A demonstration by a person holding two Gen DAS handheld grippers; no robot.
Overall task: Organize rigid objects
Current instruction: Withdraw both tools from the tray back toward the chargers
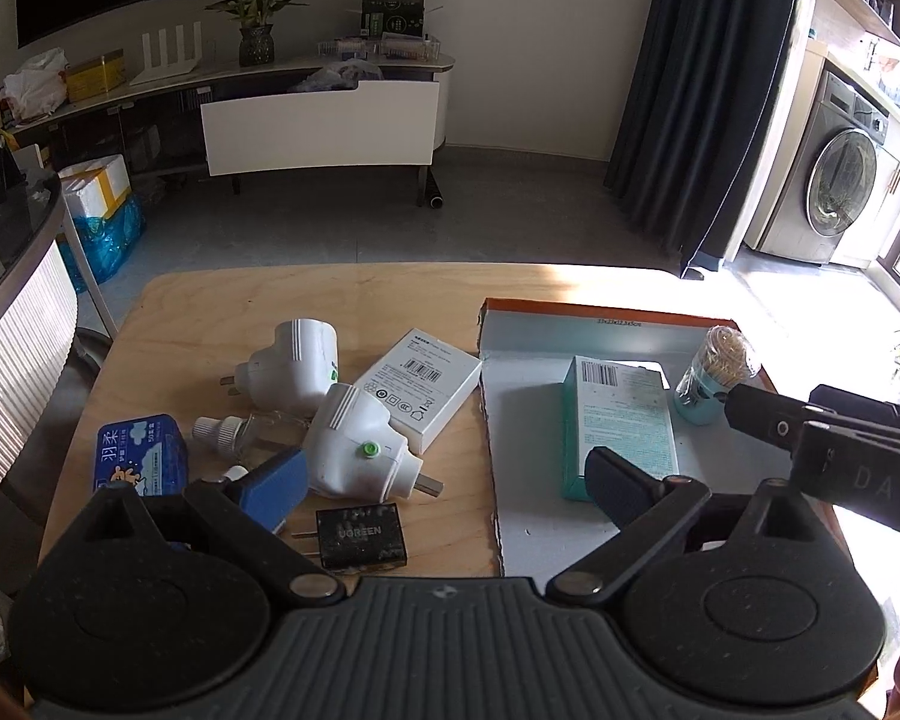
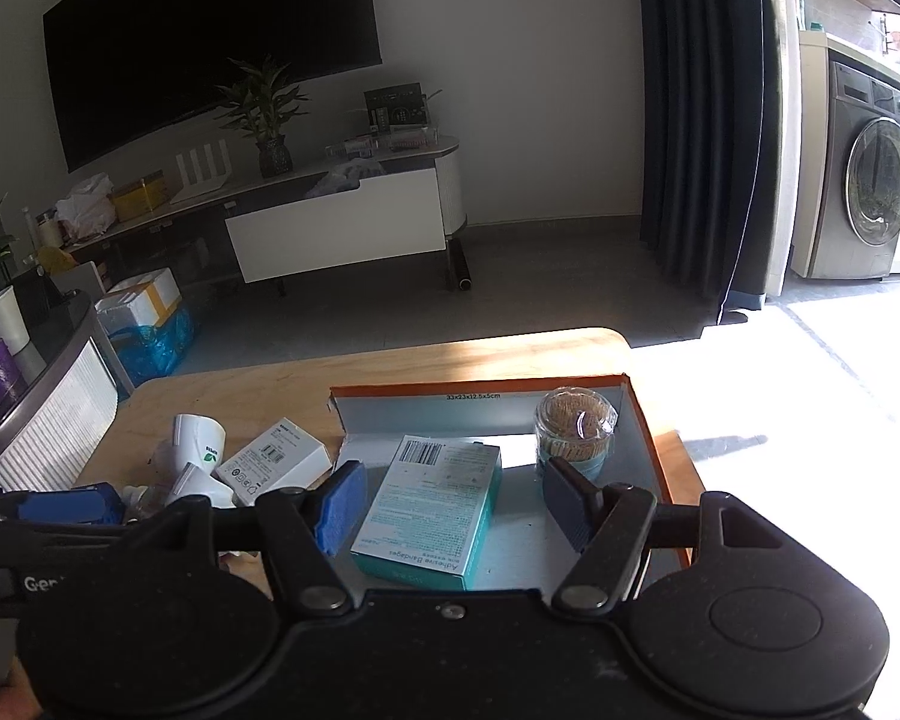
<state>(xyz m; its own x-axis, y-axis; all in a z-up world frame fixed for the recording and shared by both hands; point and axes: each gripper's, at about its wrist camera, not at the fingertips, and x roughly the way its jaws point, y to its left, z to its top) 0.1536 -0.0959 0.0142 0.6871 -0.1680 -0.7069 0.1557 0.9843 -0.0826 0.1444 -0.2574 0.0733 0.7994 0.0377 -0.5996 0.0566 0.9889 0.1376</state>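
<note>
The left gripper [image 1: 444, 483] is wide open and holds nothing. Right under its open jaws lies a white plug [image 1: 360, 444] with a green dot, and a black charger [image 1: 363, 534] sits just below that, close to the tool. A second white plug [image 1: 291, 369], a white box [image 1: 417, 387], a small bottle [image 1: 228, 429] and a blue tissue pack [image 1: 141, 453] crowd beside its left finger.

The right gripper [image 2: 459, 501] is also open and empty. Its jaws stand on both sides of the teal bandage box [image 2: 432, 501], which lies flat in the box lid [image 2: 648, 432]. The pads do not seem to press on it. A jar of toothpicks [image 2: 576, 432] stands just past its right finger.

What could go wrong? The pile on the left is tight, so the left tool could bump one plug while going for another, and the round plug could slip or roll off the wooden table [image 1: 330, 294]. The right finger is very near the toothpick jar and could tip it over. The two tools are also close together, so they could knock into each other.
</note>
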